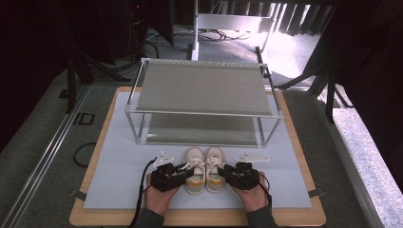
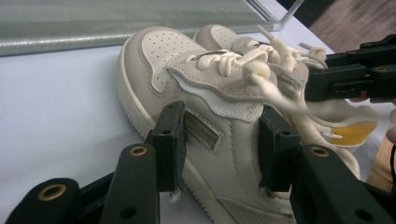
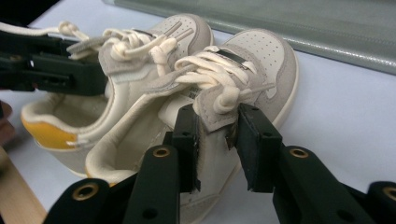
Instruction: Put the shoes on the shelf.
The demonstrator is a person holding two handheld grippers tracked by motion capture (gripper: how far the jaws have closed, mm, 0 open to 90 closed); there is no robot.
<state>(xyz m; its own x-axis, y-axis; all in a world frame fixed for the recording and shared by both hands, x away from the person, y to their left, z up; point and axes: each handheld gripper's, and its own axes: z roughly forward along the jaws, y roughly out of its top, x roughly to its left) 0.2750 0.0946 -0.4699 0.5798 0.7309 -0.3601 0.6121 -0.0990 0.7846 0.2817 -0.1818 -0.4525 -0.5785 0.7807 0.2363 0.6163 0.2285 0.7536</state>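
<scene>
Gripping unbranded shoes [image 1: 205,168]; no writing legible.

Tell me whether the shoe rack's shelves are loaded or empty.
Empty: both shelves of the shoe rack lie bare, and the two shoes stand on the mat in front of it.

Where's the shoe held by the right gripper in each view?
High view: right shoe of the pair, bottom centre, in front of the shelf rack.
Left gripper view: behind the near shoe, upper centre.
Right gripper view: centre, between the jaws.
Shared landmark: the yellow heel.
</scene>
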